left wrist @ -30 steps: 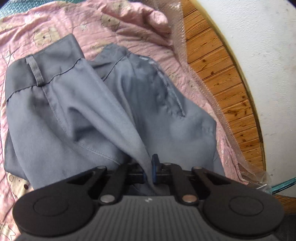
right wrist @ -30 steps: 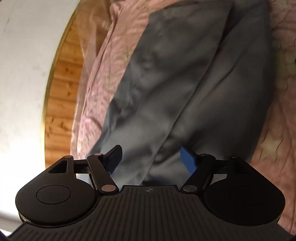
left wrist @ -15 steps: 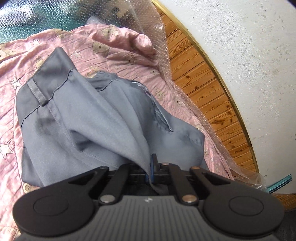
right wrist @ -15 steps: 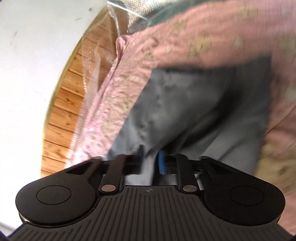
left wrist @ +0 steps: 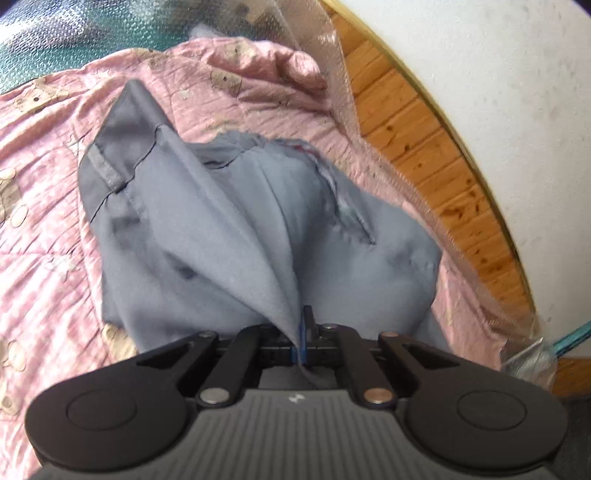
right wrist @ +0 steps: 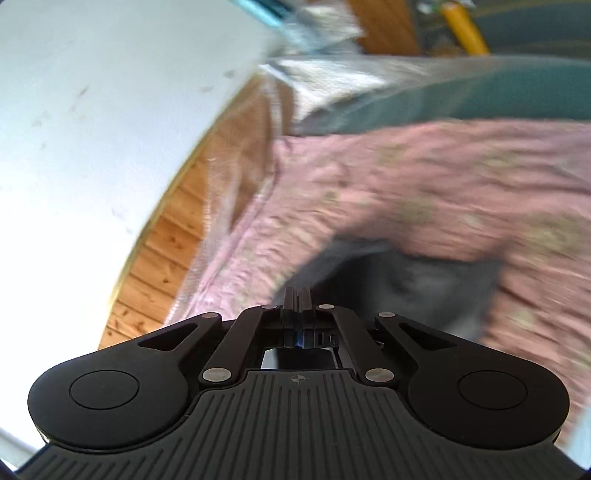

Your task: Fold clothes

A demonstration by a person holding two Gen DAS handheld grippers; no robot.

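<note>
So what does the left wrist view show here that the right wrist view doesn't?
Only the left wrist view shows the grey trousers in detail: the waistband with its belt loop, a pocket seam, and a fold of cloth pinched in the shut left gripper.

Only the right wrist view shows the right gripper, shut, whether on cloth is too blurred to tell, and a yellow object at the top.

Both show the pink bear-print blanket, the wooden boards, the white wall and clear plastic wrap.

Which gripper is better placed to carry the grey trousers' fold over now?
Left. The left gripper is shut on the grey trousers, lifting a ridge of cloth. The right gripper looks shut, but blur hides any cloth in it.
</note>
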